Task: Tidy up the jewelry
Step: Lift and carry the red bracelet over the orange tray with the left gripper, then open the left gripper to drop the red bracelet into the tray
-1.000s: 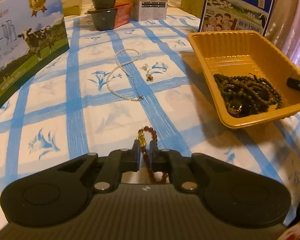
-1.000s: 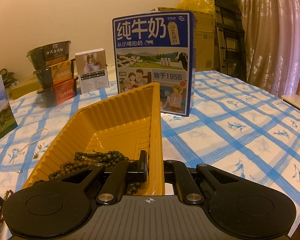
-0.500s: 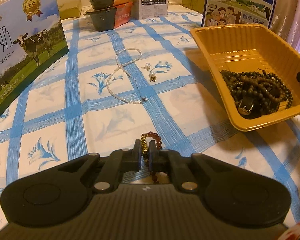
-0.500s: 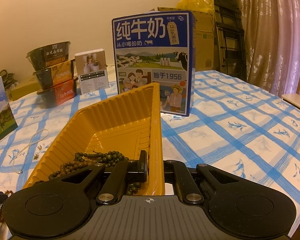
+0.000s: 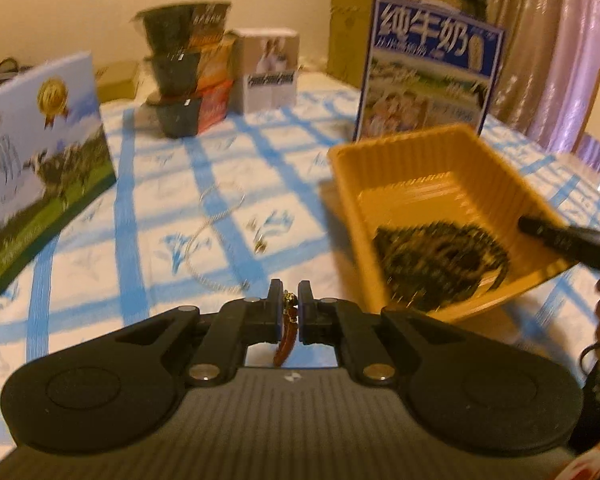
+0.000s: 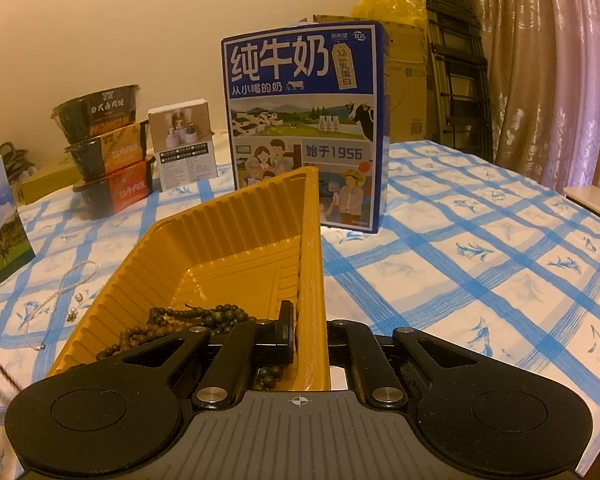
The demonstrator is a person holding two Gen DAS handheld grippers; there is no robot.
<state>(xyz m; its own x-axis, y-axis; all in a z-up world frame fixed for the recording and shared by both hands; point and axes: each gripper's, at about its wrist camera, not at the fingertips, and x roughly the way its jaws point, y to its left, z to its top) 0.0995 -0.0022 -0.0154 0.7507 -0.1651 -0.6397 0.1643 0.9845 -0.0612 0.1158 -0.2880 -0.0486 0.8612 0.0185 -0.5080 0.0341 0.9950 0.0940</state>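
Observation:
My left gripper [image 5: 288, 300] is shut on a reddish-brown bead bracelet [image 5: 287, 340], which hangs between the pads above the blue-checked cloth. To its right stands a yellow plastic tray [image 5: 416, 164] holding a heap of dark bead strings [image 5: 440, 256]. My right gripper [image 6: 310, 332] is shut on the tray's right wall [image 6: 311, 264], and one of its fingers [image 5: 556, 236] shows over that wall in the left wrist view. A white pearl necklace [image 5: 210, 236] and small gold pieces [image 5: 260, 245] lie on the cloth left of the tray [image 6: 228, 232].
A blue milk carton [image 6: 304, 120] stands right behind the tray. Another milk carton [image 5: 36, 160] leans at the left. Stacked black food bowls [image 5: 184, 76] and a small white box [image 5: 266, 68] stand at the back. A curtain [image 6: 540, 60] hangs at the right.
My left gripper has risen with the bracelet, which was lying on the cloth and now hangs free. The right gripper and the tray have not moved.

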